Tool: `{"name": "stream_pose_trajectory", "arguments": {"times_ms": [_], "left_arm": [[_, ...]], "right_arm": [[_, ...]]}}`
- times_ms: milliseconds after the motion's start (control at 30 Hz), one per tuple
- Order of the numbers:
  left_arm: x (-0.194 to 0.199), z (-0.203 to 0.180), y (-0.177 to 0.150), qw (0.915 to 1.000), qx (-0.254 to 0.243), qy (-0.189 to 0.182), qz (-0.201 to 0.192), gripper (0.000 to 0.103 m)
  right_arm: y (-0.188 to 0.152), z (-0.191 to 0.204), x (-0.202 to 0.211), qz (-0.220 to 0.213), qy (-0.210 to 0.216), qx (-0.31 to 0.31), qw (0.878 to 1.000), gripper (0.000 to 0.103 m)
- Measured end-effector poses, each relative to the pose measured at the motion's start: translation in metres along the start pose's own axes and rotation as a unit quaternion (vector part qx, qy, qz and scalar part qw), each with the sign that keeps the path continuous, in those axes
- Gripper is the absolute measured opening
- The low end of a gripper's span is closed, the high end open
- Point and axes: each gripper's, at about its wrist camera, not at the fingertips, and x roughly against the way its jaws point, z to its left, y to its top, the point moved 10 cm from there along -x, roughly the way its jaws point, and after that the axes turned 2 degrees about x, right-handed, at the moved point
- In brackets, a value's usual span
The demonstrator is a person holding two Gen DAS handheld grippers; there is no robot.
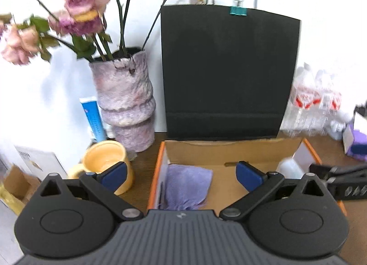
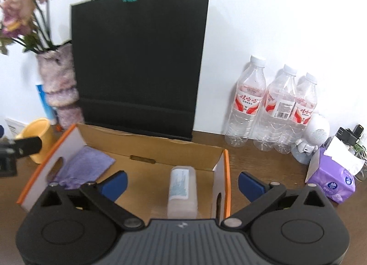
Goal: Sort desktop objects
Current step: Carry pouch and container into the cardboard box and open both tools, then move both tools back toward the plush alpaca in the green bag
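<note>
black paper bag [image 2: 140, 63], flower vase [image 1: 126, 102], water bottles [image 2: 273, 108]

Matt cardboard box [image 2: 146, 148], fuzzy purple cloth [image 2: 84, 164], glossy yellow mug [image 1: 107, 164].

A plain white wall [image 2: 263, 12] in bright, even light backs a brown wooden desk [image 2: 263, 168], against which a tall black paper bag [image 2: 140, 63] stands upright between a mottled purple vase [image 1: 126, 102] of faded roses and three clear water bottles [image 2: 273, 108].
</note>
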Motion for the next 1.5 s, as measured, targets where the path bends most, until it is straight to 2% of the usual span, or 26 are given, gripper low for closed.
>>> {"name": "stream_pose_trajectory", "arguments": {"times_ms": [100, 233, 533, 767, 933, 1133, 1500], "left_arm": [[0.022, 0.005, -0.011, 0.9996, -0.021, 0.012, -0.016, 0.103], [0.054, 0.020, -0.028, 0.9994, -0.013, 0.014, -0.031, 0.103], [0.118, 0.044, -0.071, 0.9989, 0.019, -0.020, -0.037, 0.103], [0.155, 0.047, -0.113, 0.9975, 0.035, -0.043, -0.044, 0.103], [0.169, 0.040, -0.137, 0.9975, 0.027, -0.046, -0.046, 0.103], [0.174, 0.037, -0.162, 0.9961, 0.057, -0.061, -0.030, 0.103], [0.173, 0.026, -0.187, 0.9968, 0.048, -0.060, -0.018, 0.103]], "right_arm": [[-0.011, 0.001, 0.021, -0.006, 0.015, -0.002, 1.000, 0.103], [-0.031, 0.001, 0.054, -0.019, 0.025, 0.010, 0.999, 0.103], [-0.084, 0.016, 0.119, -0.038, 0.064, 0.038, 0.996, 0.103], [-0.133, 0.027, 0.141, -0.025, 0.092, 0.049, 0.994, 0.103], [-0.167, 0.032, 0.147, -0.021, 0.086, 0.063, 0.994, 0.103], [-0.200, 0.034, 0.150, -0.013, 0.090, 0.055, 0.994, 0.103], [-0.223, 0.036, 0.157, -0.027, 0.109, 0.025, 0.993, 0.103]]}}
